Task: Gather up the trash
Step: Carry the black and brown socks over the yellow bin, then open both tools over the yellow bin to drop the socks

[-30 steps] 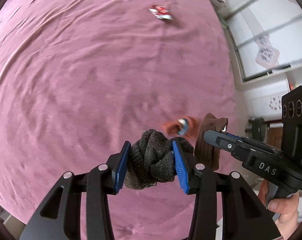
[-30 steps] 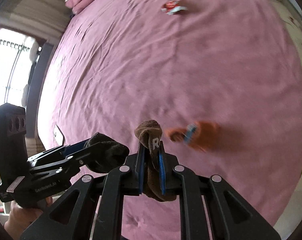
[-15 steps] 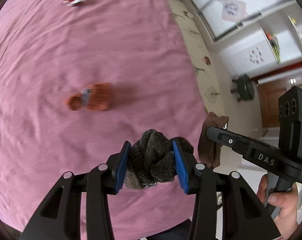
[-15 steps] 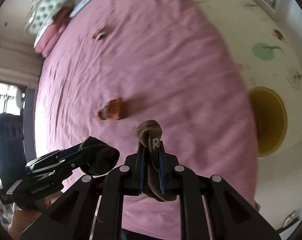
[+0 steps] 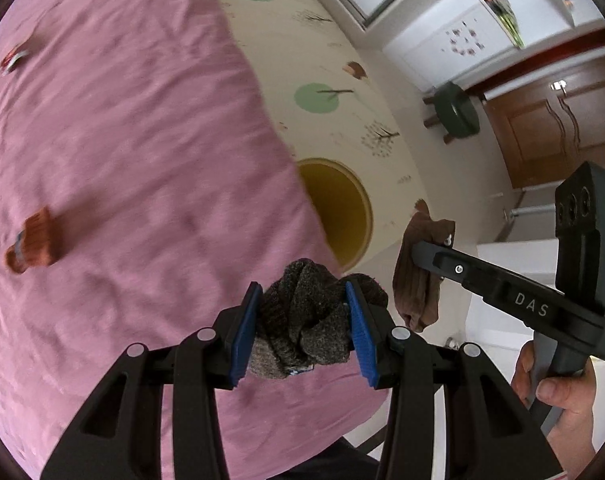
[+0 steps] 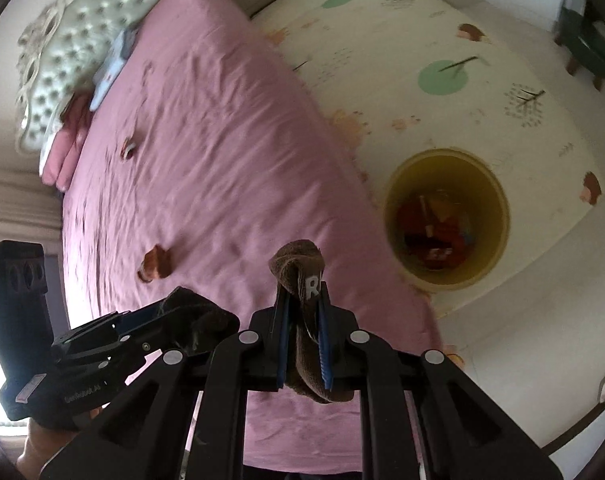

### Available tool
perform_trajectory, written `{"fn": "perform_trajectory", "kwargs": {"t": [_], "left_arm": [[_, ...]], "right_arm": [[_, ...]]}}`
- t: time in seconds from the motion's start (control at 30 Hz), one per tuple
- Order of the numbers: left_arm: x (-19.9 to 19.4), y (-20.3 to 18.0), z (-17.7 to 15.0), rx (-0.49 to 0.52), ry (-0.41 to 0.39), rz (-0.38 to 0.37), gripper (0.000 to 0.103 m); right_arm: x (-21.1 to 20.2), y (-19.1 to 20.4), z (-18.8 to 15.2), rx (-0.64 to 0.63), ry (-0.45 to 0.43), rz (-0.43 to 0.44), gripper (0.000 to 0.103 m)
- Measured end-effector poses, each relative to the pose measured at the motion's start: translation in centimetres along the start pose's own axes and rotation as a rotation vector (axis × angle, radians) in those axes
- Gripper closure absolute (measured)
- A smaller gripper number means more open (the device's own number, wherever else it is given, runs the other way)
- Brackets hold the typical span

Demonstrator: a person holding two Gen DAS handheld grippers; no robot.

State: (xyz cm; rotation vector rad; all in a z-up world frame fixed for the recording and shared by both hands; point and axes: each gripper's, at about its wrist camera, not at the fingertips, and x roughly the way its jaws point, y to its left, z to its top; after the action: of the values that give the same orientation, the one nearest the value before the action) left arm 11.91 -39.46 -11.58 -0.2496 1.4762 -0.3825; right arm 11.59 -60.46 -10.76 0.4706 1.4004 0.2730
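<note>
My left gripper [image 5: 302,304] is shut on a dark grey knitted sock [image 5: 302,328], held above the edge of the pink bed [image 5: 122,140]. My right gripper [image 6: 302,300] is shut on a brown sock [image 6: 302,344]; it also shows in the left wrist view [image 5: 418,284]. A yellow bin [image 6: 498,184] stands on the floor beside the bed, with red and orange trash inside; it also shows in the left wrist view [image 5: 362,200]. An orange sock [image 5: 34,240] and a red-white wrapper [image 5: 14,58] lie on the bed.
A cream play mat [image 6: 442,40] with tree prints covers the floor. A dark green stool [image 5: 456,110] and a wooden door [image 5: 562,128] are at the far right. A tufted headboard [image 6: 62,32] and pink pillows [image 6: 66,148] lie at the bed's far end.
Both grippers have swung right from over the bed toward its edge, still holding their socks. The yellow bin has come more fully into view. The orange sock has shifted to the left.
</note>
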Motion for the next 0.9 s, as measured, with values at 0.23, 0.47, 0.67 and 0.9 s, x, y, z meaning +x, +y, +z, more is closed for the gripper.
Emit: {"fn": "perform_trajectory", "kwargs": {"t": [0.23, 0.47, 0.67, 0.9], "left_arm": [[3.8, -4.6, 2.4, 0.075, 0.053, -0.014, 0.06], [7.0, -8.4, 4.9, 0.15, 0.087, -0.006, 0.06], [8.8, -11.1, 6.4, 0.227, 0.098, -0.001, 0.06], [9.2, -12.0, 7.1, 0.216, 0.069, -0.014, 0.023]], "right_arm": [[-1.3, -5.3, 1.5, 0.069, -0.036, -0.033, 0.09], [-2.2, -9.5, 3.1, 0.126, -0.059, -0.057, 0.09], [-3.1, -11.6, 4.8, 0.132, -0.086, -0.081, 0.09], [-4.0, -13.2, 5.9, 0.143, -0.109, -0.095, 0.059]]}}
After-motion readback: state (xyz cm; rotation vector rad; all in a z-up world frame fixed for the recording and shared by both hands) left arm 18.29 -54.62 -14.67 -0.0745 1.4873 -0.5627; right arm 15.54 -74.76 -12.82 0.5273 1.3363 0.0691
